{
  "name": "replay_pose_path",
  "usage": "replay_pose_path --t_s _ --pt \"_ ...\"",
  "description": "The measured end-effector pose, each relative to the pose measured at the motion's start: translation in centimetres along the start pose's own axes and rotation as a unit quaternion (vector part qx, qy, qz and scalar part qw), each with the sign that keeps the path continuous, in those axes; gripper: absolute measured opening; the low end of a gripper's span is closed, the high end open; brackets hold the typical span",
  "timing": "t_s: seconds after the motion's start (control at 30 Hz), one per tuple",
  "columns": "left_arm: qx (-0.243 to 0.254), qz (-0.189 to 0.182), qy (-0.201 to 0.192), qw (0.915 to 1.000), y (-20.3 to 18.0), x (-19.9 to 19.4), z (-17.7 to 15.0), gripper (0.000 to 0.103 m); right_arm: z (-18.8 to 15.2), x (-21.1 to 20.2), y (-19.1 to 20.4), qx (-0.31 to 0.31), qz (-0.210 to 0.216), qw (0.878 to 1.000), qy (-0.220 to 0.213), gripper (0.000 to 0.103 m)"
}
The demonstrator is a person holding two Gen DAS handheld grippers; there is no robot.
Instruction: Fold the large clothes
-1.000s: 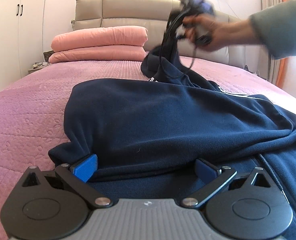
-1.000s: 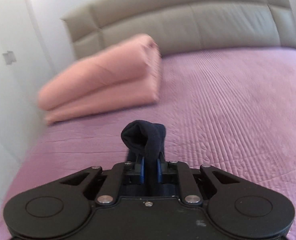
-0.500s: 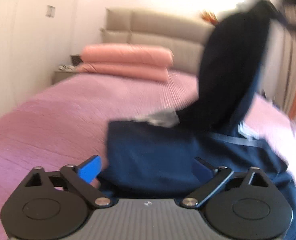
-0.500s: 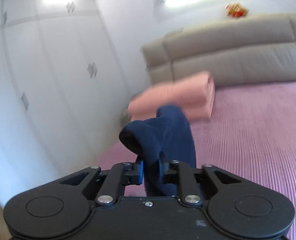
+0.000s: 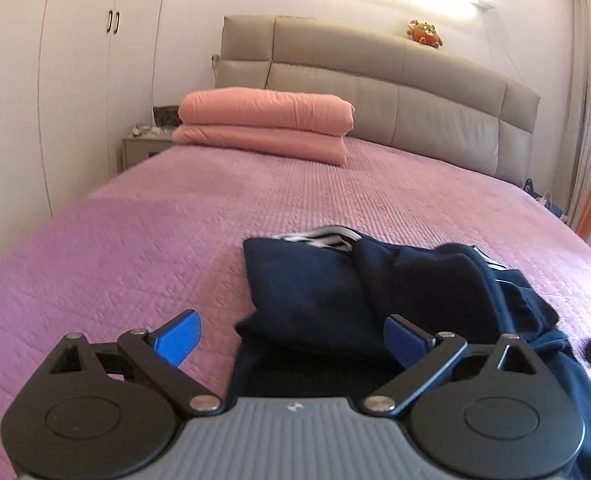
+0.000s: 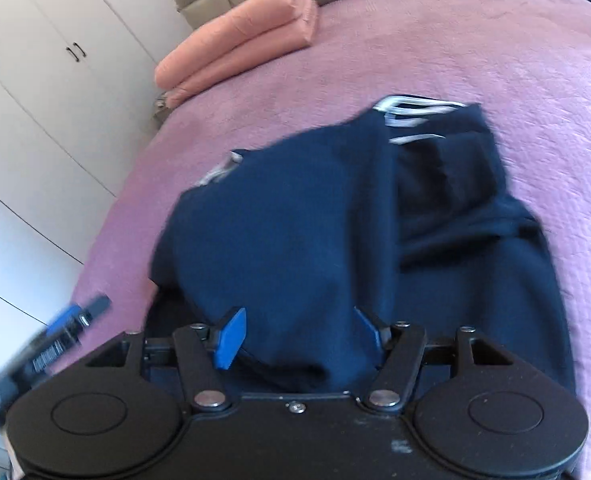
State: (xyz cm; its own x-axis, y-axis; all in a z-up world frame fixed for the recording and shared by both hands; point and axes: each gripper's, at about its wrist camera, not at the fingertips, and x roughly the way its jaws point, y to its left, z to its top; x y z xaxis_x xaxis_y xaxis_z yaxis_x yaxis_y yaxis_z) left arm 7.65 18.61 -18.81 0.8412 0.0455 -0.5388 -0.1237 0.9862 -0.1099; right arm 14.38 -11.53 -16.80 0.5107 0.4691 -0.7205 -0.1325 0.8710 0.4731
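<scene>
Quilted mauve bedspread (image 5: 143,240) fills the scene, ribbed and soft, running up to a padded beige headboard (image 5: 435,92) at twelve o'clock. Folded salmon duvet (image 5: 267,120) sits plump at eleven o'clock, with a small plush toy (image 5: 424,35) perched on top of the headboard. Navy fleece garment (image 5: 359,292) lies bunched on the cover, white stripes peeking at its far edge. Left gripper (image 5: 291,338) hangs with its blue ridged pads spread wide, nothing pinched. Right gripper (image 6: 295,334) is spread too, fleece lying loose between its pads. White wardrobe doors (image 6: 35,92) stand at nine o'clock.
</scene>
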Motion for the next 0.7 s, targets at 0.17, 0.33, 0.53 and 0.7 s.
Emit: replay_pose_path --t_s 0.17,0.33,0.53,0.7 --pt "-0.008 -0.003 0.004 1.0000 -0.7 -0.7 -0.8 0.099 -0.1 3.5 7.7 -0.105 -0.052 0.992 -0.039 0.082" --pt "-0.009 0.004 0.012 0.9999 0.3 -1.5 -1.5 0.099 -3.8 7.5 12.4 -0.242 -0.163 0.954 -0.065 0.084" --pt "-0.020 0.027 0.020 0.9992 2.4 -2.3 -1.9 0.099 -2.7 10.3 9.7 -0.232 -0.229 0.945 -0.034 0.007" --pt "-0.033 0.040 0.016 0.9985 3.7 -3.1 -2.0 0.095 4.6 2.4 4.9 -0.188 -0.286 0.931 -0.130 0.007"
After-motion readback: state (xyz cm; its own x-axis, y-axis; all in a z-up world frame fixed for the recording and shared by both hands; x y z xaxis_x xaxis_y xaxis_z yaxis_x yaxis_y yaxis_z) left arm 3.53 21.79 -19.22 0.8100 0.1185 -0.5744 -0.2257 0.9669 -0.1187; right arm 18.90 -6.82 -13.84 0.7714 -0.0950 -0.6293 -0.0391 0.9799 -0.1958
